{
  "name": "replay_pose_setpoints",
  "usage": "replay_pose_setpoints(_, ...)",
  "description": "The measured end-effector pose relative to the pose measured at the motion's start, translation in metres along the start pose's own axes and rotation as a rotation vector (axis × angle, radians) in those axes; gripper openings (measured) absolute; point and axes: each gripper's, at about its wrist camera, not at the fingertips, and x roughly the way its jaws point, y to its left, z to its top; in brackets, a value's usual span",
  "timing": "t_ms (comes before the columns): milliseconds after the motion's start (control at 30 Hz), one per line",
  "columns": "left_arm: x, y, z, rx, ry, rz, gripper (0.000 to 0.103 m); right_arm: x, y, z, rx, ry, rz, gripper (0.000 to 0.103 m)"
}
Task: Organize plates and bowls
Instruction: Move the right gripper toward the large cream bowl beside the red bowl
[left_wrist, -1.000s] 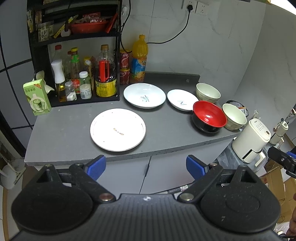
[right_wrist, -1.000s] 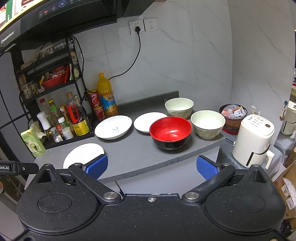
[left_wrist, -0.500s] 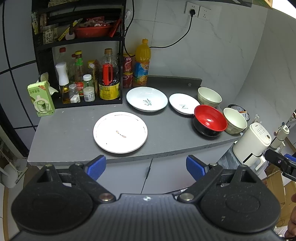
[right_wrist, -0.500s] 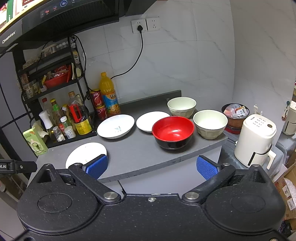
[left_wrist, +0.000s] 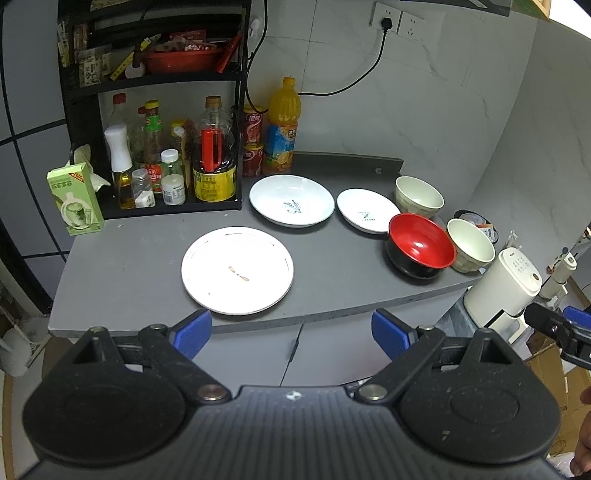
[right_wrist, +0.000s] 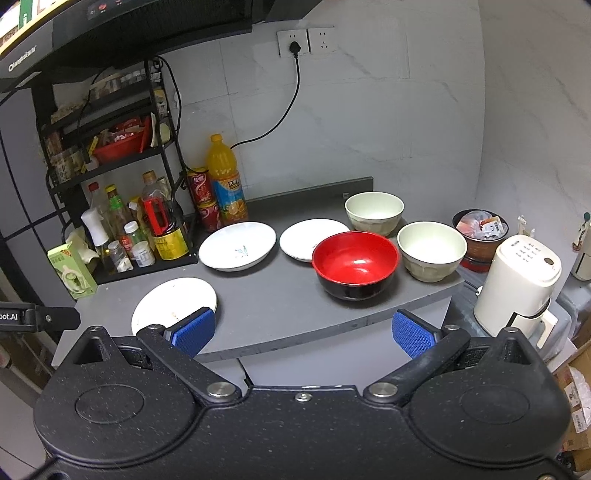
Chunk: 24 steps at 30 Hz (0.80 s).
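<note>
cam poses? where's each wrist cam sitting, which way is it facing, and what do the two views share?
Left wrist: off the counter's front edge, left side, looking down at the flat plate; shows the open left claw and the right claw's tip at far right.
Right wrist: off the front edge, further right, facing the red bowl; shows the open right claw.
Shared: all plates, bowls, rack, juice bottle, kettle.

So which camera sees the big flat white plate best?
The left wrist view: the flat white plate lies whole and unblocked near the counter's front edge. In the right wrist view, the right gripper's blue fingertip covers part of that plate.
</note>
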Motion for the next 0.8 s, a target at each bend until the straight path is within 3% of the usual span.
replay_pose_setpoints(500,0.053,0.006,0.030,0.014,0.043,-0.014,0.092,0.047,-0.009,0.012,0.041,0.029,-0.034,0.103)
replay_pose_setpoints(800,0.099,-0.003,0.064,0.063,0.072,-0.055,0.092,0.078,-0.024,0.026,0.053,0.038,-0.123,0.103)
